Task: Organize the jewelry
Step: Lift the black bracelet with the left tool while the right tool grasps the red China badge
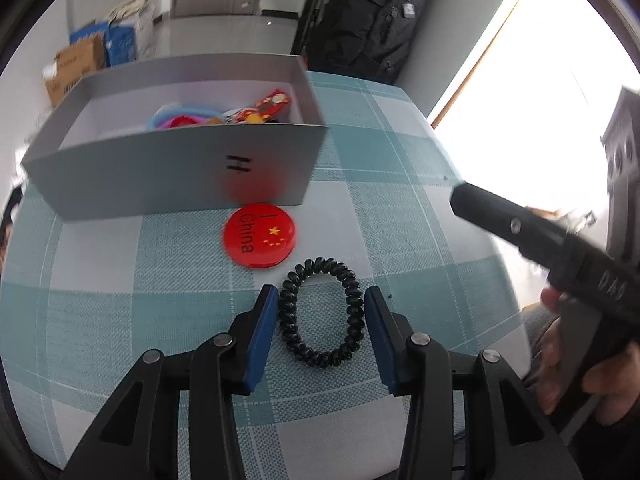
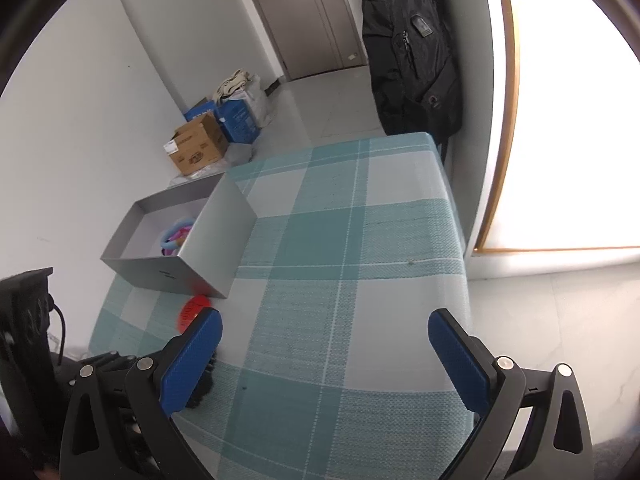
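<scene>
Hair tie, right view mostly hidden, between left tongs.

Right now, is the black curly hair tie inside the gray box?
No, the hair tie lies on the tablecloth between the left claw's fingers.

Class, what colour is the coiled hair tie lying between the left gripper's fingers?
Black; the hair tie shows best in the left wrist view.
</scene>
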